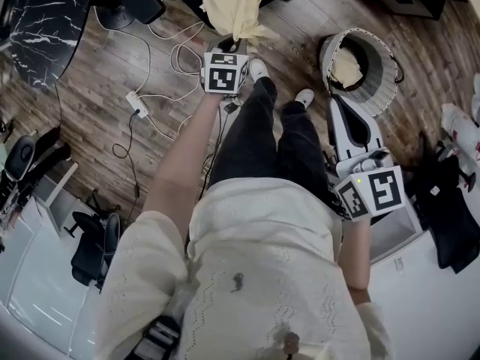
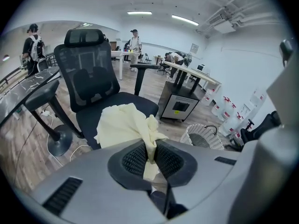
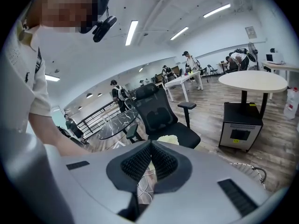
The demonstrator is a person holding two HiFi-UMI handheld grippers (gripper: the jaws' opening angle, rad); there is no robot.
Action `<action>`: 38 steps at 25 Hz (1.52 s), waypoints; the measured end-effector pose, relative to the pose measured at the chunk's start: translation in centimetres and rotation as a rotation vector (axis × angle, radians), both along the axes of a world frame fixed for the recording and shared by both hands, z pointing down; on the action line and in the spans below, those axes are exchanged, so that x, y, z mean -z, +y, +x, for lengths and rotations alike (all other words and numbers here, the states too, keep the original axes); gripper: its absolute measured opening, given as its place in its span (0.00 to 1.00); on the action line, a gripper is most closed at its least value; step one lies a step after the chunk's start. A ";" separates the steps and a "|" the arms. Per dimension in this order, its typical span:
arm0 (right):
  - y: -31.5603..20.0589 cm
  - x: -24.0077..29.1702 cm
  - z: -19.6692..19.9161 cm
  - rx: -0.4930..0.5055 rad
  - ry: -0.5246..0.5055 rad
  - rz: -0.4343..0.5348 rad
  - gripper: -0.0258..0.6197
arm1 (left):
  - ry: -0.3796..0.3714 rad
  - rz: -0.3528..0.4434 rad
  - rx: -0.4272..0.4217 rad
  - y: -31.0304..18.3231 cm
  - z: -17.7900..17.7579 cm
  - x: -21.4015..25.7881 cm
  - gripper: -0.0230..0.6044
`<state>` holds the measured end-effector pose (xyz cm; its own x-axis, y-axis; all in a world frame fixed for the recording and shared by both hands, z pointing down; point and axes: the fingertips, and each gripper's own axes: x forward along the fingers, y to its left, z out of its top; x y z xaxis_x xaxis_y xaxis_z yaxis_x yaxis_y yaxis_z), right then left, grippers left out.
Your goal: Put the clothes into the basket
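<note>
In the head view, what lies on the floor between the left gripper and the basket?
In the head view, the person's two white shoes and bare wood floor lie between the left gripper and the basket.

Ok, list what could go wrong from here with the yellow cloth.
1. The left gripper pinches only a narrow fold of the yellow cloth; it might slip out.
2. The rest hangs loose by the office chair and could snag an armrest.
3. White cables lie near the person's feet, a trip hazard on the way to the basket.
</note>
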<state>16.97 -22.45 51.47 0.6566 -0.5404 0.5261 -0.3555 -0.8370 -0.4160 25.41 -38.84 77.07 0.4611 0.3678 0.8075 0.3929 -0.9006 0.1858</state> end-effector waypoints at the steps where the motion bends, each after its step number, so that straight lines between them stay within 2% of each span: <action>1: 0.1 0.2 -0.2 0.003 0.003 0.001 0.05 | 0.005 -0.005 0.005 0.0 -0.2 0.4 0.11; 11: 2.3 1.6 -3.2 0.036 0.025 0.004 0.05 | 0.036 -0.034 0.061 1.4 -3.9 3.7 0.11; 19: 5.1 2.5 -5.4 0.053 0.035 0.000 0.05 | 0.065 -0.072 0.073 4.2 -6.2 6.7 0.11; 38: 9.7 4.4 -8.0 0.116 0.072 0.015 0.05 | 0.145 -0.095 0.134 8.3 -10.2 12.2 0.11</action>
<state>8.92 -12.73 47.09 0.6250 -0.6224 0.4712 -0.4785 -0.7824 -0.3986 15.24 -30.56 64.82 0.6200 0.3662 0.6939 0.2993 -0.9279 0.2222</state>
